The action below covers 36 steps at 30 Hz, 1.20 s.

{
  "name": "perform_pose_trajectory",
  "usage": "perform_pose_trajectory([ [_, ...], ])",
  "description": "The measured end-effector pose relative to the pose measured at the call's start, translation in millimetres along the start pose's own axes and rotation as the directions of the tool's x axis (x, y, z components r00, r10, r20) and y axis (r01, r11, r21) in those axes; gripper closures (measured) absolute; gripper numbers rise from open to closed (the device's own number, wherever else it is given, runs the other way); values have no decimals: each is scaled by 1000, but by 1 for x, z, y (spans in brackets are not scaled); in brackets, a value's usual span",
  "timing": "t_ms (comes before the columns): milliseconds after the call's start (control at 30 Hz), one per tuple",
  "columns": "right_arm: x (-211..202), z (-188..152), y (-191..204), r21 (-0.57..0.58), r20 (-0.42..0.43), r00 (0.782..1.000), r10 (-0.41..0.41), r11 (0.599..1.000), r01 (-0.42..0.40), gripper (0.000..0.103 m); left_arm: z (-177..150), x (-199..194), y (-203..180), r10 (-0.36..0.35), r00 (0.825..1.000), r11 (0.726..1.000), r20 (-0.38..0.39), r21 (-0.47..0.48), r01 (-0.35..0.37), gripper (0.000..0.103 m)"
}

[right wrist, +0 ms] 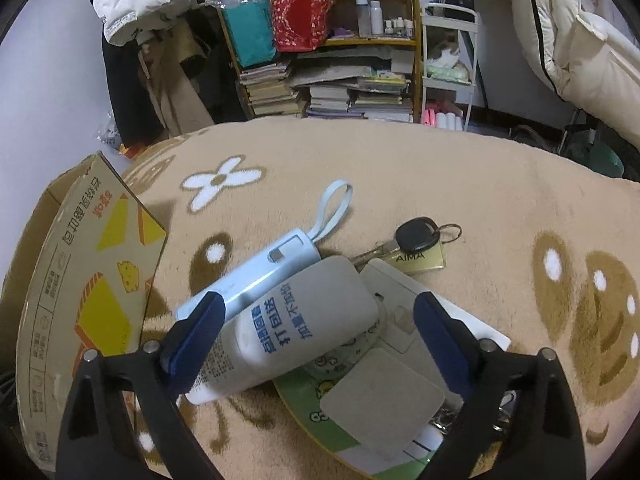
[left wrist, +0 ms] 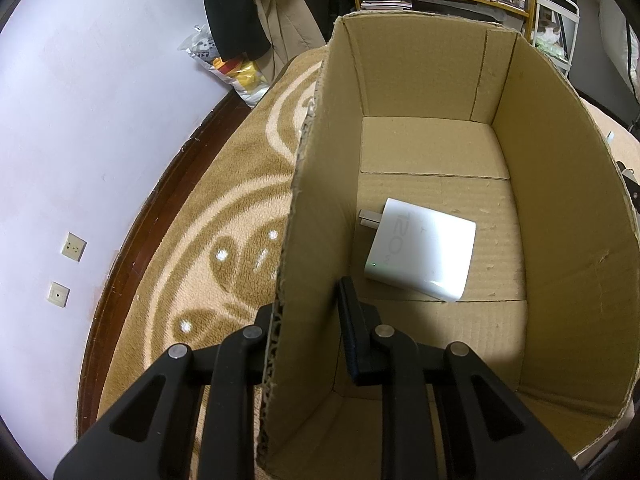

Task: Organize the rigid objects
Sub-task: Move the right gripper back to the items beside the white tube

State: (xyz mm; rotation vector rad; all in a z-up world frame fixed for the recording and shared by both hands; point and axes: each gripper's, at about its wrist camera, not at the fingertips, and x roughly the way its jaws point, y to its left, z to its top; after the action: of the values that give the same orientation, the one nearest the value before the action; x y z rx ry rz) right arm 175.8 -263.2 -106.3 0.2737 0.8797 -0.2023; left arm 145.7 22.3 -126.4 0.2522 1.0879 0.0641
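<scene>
One white charger block [left wrist: 420, 248] already down on the floor of the cardboard box [left wrist: 560, 200], prongs toward the left wall, nothing else beside it in there. So: one item stowed, the rest still out on the tan blanket [right wrist: 440, 184].

Left to go, by the right wrist view — a pale bottle with blue print [right wrist: 296, 320] lying tilted across a light blue power bank [right wrist: 256, 272] with its wrist loop, a black-headed key [right wrist: 416, 234] on a tag marked AIMA, a grey square pad [right wrist: 380, 404] resting on a green-edged flat piece [right wrist: 316, 412], and some white flat things under the lot. All heaped together, touching and overlapping, just beside the box's printed outer wall.

Right claw [right wrist: 316, 336] spread wide, blue pads either side of the bottle and clear of it, nothing gripped. Looks lined up on the bottle as the next pick, being topmost in the heap — a guess only.

Left claw [left wrist: 308, 320] straddling the box's near-left wall, one finger outside and one inside; clamped on the cardboard or merely set over it, cannot tell from this angle. Probably steadying the box.

Early days, then: one in, at least five out. Bottle round and smooth, so liable to roll or slip under a loose pinch.
</scene>
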Motion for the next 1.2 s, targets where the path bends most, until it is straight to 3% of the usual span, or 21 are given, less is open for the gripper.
perform_pose_trajectory([
  [367,-4,0,-5,-5,76,997,8,1000,-7,8,0,1,-1,3,1000,1000,-4,2,-3,82],
  [433,-5,1,-4,-8,81,996,34,999,-33,12,0,1,-1,4,1000,1000,-4,3,-4,82],
  [500,-5,1,-3,-9,74,995,64,998,-63,28,0,1,-1,4,1000,1000,-4,3,-4,82],
  [867,4,-4,-4,36,42,998,56,998,-58,35,-1,4,-1,6,1000,1000,-8,3,-6,82],
  [1100,-5,-1,-13,76,70,994,81,993,-86,58,-1,5,-2,9,1000,1000,-10,6,-9,82],
  [1200,-7,0,-14,85,69,994,88,992,-94,59,-1,5,-2,9,1000,1000,-11,7,-9,82],
])
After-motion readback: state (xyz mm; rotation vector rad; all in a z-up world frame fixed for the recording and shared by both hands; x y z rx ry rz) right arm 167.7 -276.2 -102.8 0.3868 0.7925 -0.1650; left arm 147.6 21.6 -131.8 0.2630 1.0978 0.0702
